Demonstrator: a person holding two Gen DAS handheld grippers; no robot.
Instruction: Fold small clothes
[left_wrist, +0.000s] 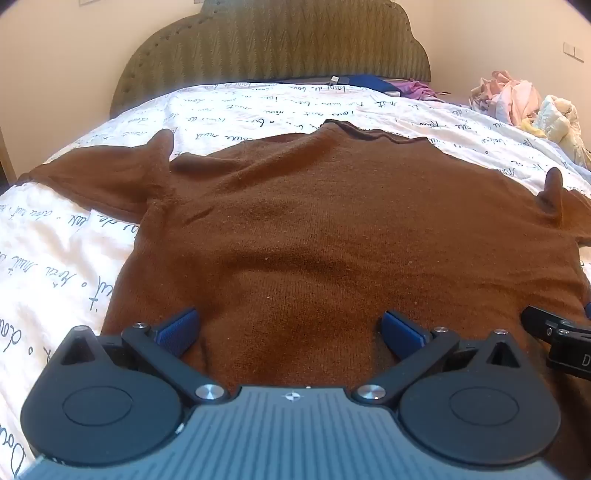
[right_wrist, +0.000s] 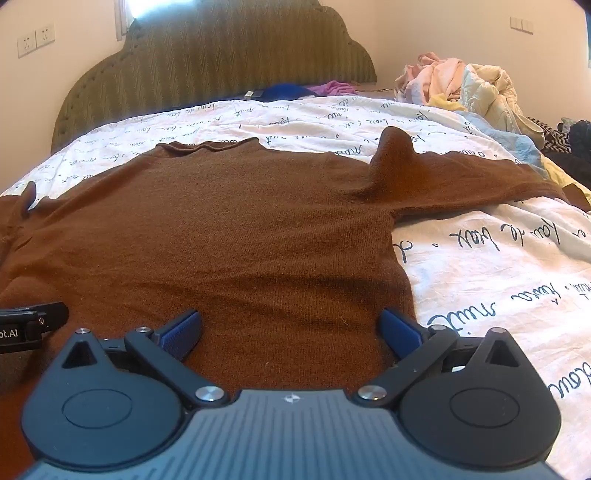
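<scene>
A brown knit sweater (left_wrist: 314, 221) lies spread flat on the bed, collar toward the headboard, sleeves out to both sides; it also shows in the right wrist view (right_wrist: 221, 229). My left gripper (left_wrist: 290, 328) is open, its blue pads just over the sweater's near hem on the left part. My right gripper (right_wrist: 290, 328) is open over the hem near the sweater's right edge. Neither holds cloth. The right gripper's tip (left_wrist: 554, 332) shows at the left view's right edge, and the left gripper's tip (right_wrist: 33, 325) shows at the right view's left edge.
The white duvet with script print (left_wrist: 55, 258) covers the bed. An olive padded headboard (left_wrist: 273, 40) stands at the back. A pile of pale clothes (right_wrist: 461, 85) lies at the far right. Blue and purple items (right_wrist: 295, 90) lie by the headboard.
</scene>
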